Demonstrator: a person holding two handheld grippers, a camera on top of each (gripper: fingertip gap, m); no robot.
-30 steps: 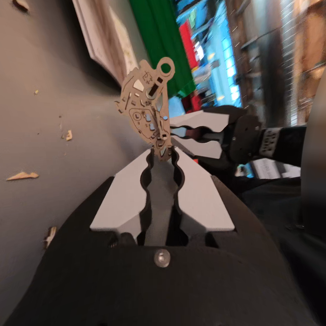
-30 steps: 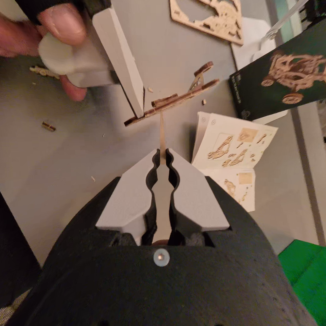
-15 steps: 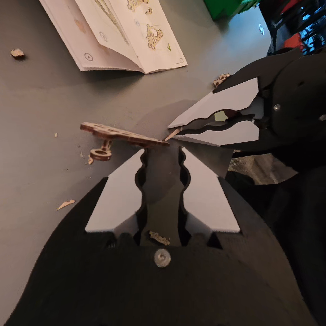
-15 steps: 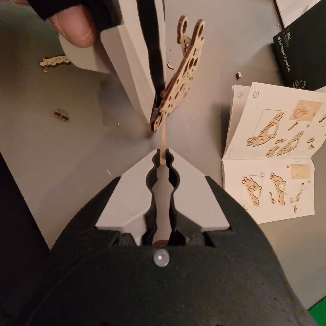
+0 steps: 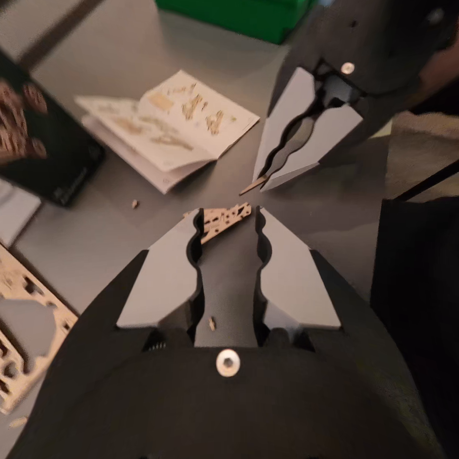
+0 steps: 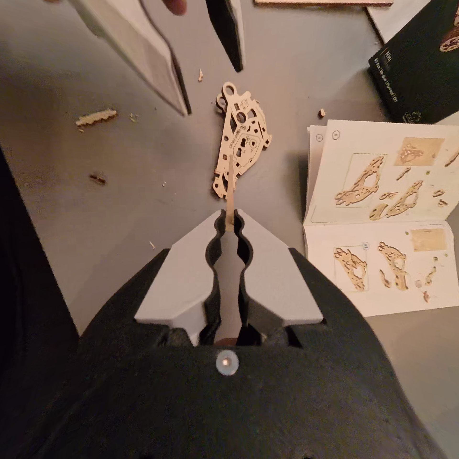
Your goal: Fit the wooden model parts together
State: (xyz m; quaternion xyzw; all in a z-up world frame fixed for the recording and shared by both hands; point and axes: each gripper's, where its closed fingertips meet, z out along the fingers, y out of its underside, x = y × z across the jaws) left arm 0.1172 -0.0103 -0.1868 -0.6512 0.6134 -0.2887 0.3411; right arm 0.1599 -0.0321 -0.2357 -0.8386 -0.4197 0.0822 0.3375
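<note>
The flat wooden model plate (image 6: pixel 242 139) with cut-outs and a ring at one end lies on the grey table (image 6: pixel 99 223). In the left wrist view only part of the plate (image 5: pixel 223 219) shows, down between my fingertips. My left gripper (image 5: pixel 228 210) is open and empty, with its pads clear of the plate. It hangs above the plate's ring end in the right wrist view (image 6: pixel 212 90). My right gripper (image 6: pixel 229 212) is shut on a thin wooden stick (image 6: pixel 230 188) that points at the plate. The left wrist view shows the right gripper (image 5: pixel 262 180) and the stick (image 5: pixel 252 185) just beyond the plate.
An open instruction booklet (image 6: pixel 377 211) lies right of the plate and a black box (image 6: pixel 419 74) beyond it. A green box (image 5: pixel 236 15) stands at the far edge. A cut-out wooden sheet (image 5: pixel 22 310) lies to the left. Wood scraps (image 6: pixel 96 118) litter the table. The tips of one gripper are about 8 centimeters away from the tips of the other.
My left gripper opened and let go of the wooden plate, which now lies flat on the table. It then drew back above it. My right gripper kept the stick and moved slightly away.
</note>
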